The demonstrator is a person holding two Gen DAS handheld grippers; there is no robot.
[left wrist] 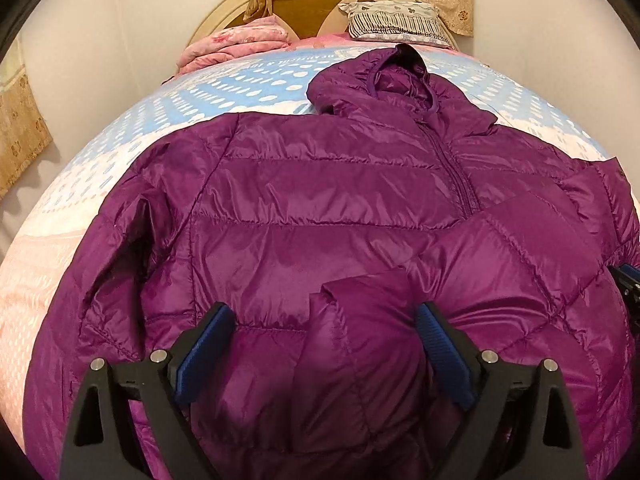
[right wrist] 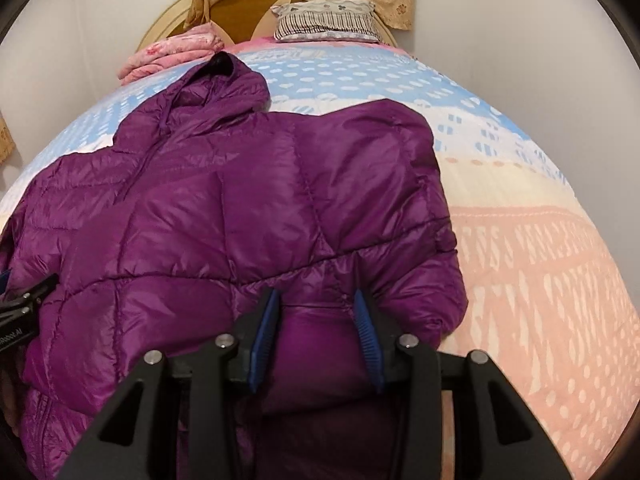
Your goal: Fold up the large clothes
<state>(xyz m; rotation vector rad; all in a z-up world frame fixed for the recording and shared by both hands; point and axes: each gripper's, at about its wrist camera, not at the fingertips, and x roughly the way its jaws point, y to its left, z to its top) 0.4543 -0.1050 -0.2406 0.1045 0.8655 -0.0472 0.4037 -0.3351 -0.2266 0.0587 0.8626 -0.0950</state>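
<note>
A purple hooded puffer jacket (left wrist: 320,184) lies front up, zipped, on the bed, with its hood (left wrist: 400,80) toward the headboard. One sleeve is folded across the chest, and its cuff (left wrist: 360,320) lies between the wide-apart blue pads of my left gripper (left wrist: 324,312), which is open. In the right wrist view the jacket (right wrist: 240,200) fills the left and middle. My right gripper (right wrist: 316,294) is shut on a bulging fold of fabric at the jacket's near right edge. Each gripper shows at the edge of the other's view: the right gripper (left wrist: 628,284), the left gripper (right wrist: 24,304).
The bedspread (right wrist: 540,260) is patterned in blue, white and pink. A striped pillow (left wrist: 396,24) and a folded pink quilt (left wrist: 236,44) lie by the round headboard (left wrist: 308,16). Pale walls flank the bed on both sides.
</note>
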